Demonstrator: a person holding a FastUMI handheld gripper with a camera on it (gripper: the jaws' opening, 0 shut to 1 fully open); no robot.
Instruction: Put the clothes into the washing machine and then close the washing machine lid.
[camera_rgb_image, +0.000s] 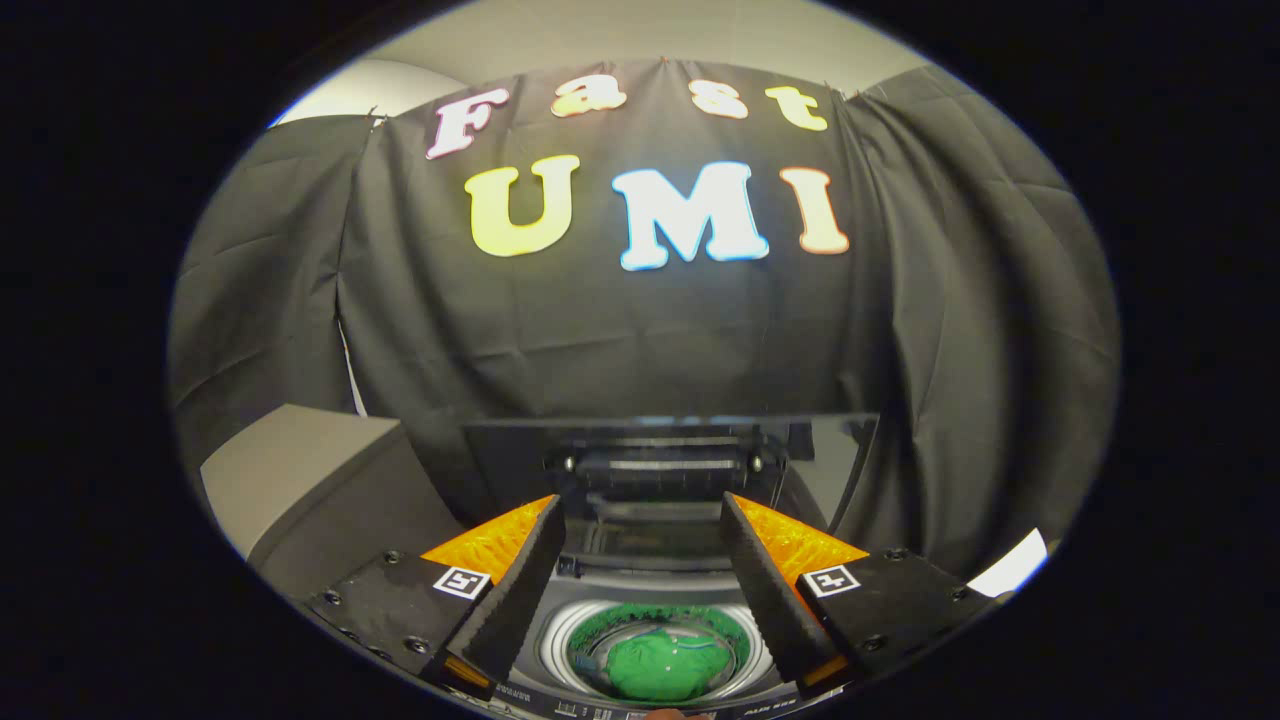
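Note:
A green garment (664, 664) lies at the bottom of the washing machine's drum (557, 640), seen from above between my two fingers. The machine's lid (660, 455) stands raised at the back, just beyond the fingertips, dark and glossy. My gripper (642, 512) hovers over the drum opening, open, with nothing between its fingers. The fingers (520, 590) frame the opening left and right.
A grey box-like surface (300, 480) stands left of the machine. Black cloth hangs close behind and on both sides. A white patch (1010, 570) shows low at the right, beside the machine.

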